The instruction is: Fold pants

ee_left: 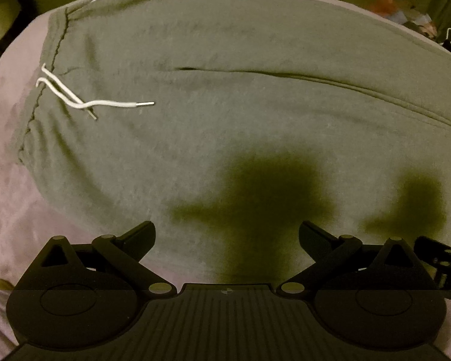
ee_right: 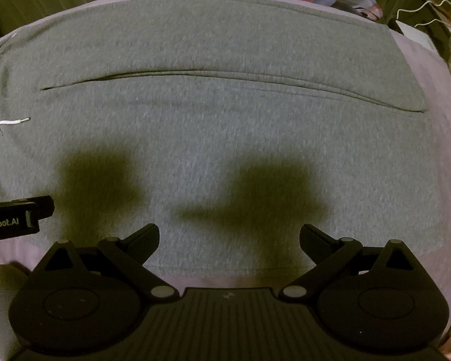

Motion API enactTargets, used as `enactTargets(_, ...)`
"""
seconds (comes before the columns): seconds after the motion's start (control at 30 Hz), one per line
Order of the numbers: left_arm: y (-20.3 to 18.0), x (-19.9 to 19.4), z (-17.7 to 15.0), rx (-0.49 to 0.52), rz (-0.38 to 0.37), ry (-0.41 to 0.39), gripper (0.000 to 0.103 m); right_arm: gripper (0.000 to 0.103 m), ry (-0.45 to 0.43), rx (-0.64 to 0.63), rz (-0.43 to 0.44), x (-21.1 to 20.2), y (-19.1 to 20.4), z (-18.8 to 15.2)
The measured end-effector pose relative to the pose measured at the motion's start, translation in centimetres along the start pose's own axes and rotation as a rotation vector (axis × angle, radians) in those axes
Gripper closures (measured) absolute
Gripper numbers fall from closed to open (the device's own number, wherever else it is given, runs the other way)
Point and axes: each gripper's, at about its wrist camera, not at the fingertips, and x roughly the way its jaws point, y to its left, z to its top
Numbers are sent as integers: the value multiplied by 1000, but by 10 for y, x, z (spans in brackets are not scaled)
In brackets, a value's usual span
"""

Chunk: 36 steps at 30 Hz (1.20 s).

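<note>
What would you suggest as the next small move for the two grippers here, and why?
Probably lower both to the near hem and pinch it. The left gripper and right gripper hang open above the grey pants, which lie flat with legs side by side on the sheet, nothing grasped yet.

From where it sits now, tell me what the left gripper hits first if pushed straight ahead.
Likely the gray pants: the open left gripper points over their near edge, nothing between. The white drawstring lies off to its left. Height above the fabric is unclear.
</note>
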Motion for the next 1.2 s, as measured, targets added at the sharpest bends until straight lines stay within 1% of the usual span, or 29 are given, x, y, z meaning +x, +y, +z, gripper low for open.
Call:
enactTargets(0.1, 3, 3, 3, -7, -14, 11, 0, 3, -14, 1, 12, -2, -2, 1)
enactTargets(0.23, 12, 11, 10, -26, -75, 56, 0, 3, -43, -6, 47, -1, -3, 4)
enactTargets(0.3, 19, 17, 14, -52, -76, 76, 0, 3, -82, -32, 77, -2, -2, 7)
enactTargets(0.37, 25, 22, 20, -62, -83, 80, 0, 3, -137, -50, 82, -3, -3, 11)
enactTargets(0.4, 28, 23, 24, -62, -80, 73, 0, 3, -171, -55, 83, -4, -5, 12)
enactTargets(0.43, 28, 24, 27, -62, -73, 62, 0, 3, -212, -58, 65, -4, -6, 15)
enactTargets(0.47, 30, 24, 31, -63, -62, 46, 0, 3, -235, -59, 48, -3, -8, 17)
enactTargets(0.5, 32, 24, 35, -67, -66, 32, 0, 3, -258, -71, 51, -1, -10, 20)
enactTargets(0.6, 36, 28, 44, -89, -79, 10, 0, 3, -267, -113, 55, 9, -14, 29)
enactTargets(0.63, 38, 30, 49, -92, -97, 13, 0, 3, -281, -119, 51, 12, -15, 32)
enactTargets(0.67, 39, 33, 54, -83, -123, 14, 0, 3, -300, -124, 54, 12, -14, 34)
enactTargets(0.73, 41, 35, 62, -55, -137, -4, 0, 3, -328, -129, 67, 16, -17, 42)
enactTargets(0.8, 43, 31, 74, -36, -113, -37, 0, 3, -316, -137, 69, 25, -21, 55)
enactTargets(0.83, 45, 28, 83, -28, -78, -72, 0, 3, -302, -137, 90, 29, -27, 62)
enactTargets(0.87, 46, 24, 93, -18, -19, -112, 0, 3, -290, -133, 103, 32, -30, 69)
enactTargets(0.9, 47, 22, 100, -14, 14, -126, 0, 4, -284, -122, 113, 35, -33, 76)
enactTargets(0.93, 48, 21, 110, -16, 22, -127, 0, 4, -300, -98, 132, 34, -37, 80)
enactTargets(1.0, 54, 22, 130, -44, -35, -100, 0, 4, -293, -69, 164, 33, -46, 93)
enactTargets(1.07, 57, 27, 147, -71, -65, -61, 0, 4, -246, -35, 165, 36, -53, 110)
enactTargets(1.2, 61, 39, 184, -99, -65, -20, 0, 4, -173, 56, 158, 50, -75, 144)
